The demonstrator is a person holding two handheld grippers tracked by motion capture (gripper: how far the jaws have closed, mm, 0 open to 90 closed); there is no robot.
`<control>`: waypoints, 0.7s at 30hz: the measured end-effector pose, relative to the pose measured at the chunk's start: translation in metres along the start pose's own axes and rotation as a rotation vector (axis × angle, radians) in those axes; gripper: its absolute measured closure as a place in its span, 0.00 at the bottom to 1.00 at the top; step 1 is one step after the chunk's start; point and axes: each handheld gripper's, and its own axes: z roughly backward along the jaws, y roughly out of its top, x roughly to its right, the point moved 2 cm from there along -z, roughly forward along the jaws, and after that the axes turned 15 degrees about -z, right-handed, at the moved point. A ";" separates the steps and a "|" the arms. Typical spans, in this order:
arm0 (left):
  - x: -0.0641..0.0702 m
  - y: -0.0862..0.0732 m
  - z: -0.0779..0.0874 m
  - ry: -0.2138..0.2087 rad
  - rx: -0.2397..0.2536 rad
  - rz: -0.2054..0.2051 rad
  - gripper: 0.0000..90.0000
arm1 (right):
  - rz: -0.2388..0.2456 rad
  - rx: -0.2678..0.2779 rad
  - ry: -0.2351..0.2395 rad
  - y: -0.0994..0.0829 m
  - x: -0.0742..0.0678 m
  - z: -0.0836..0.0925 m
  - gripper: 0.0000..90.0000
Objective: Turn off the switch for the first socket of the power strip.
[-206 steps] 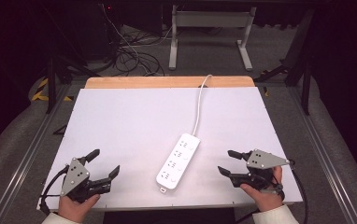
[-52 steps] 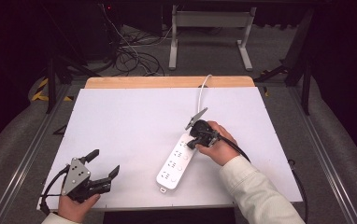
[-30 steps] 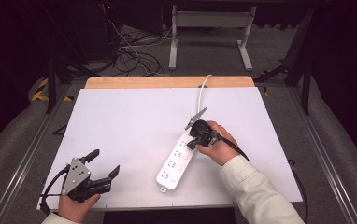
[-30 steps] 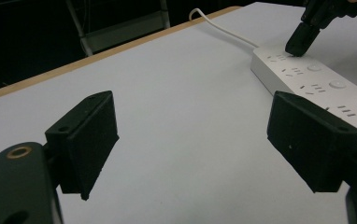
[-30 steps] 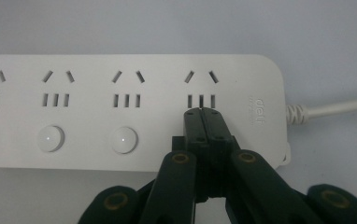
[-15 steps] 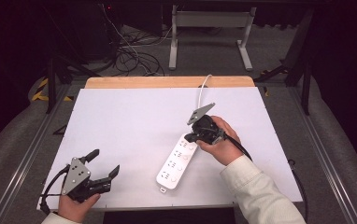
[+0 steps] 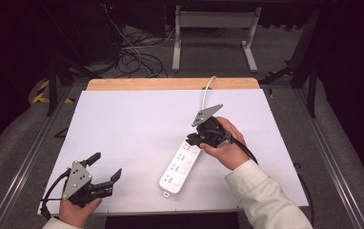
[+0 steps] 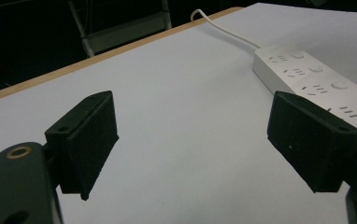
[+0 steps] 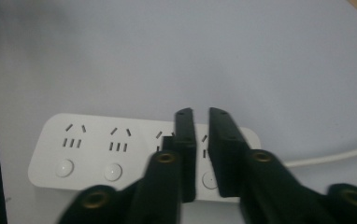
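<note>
In the right gripper view the right gripper (image 9: 200,116) stands in front of the power strip (image 9: 97,149), so we cannot read the sockets and switch behind its fingers (image 9: 186,140). There the strip's cord (image 9: 345,156) runs off the right edge. In the left gripper view the strip's near end is cut off by the right edge, partly behind a finger (image 8: 312,140).
</note>
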 end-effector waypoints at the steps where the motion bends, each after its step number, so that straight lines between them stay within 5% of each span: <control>1: 0.000 0.000 0.000 0.000 0.000 0.001 0.18 | -0.011 0.009 0.003 0.000 0.000 0.001 0.87; 11: 0.000 0.000 0.000 0.002 -0.001 0.000 0.18 | -0.034 0.108 -0.078 -0.006 -0.003 0.022 0.50; 21: 0.000 0.000 0.000 0.003 -0.002 0.007 0.18 | -0.091 0.192 -0.066 -0.021 -0.003 0.049 0.36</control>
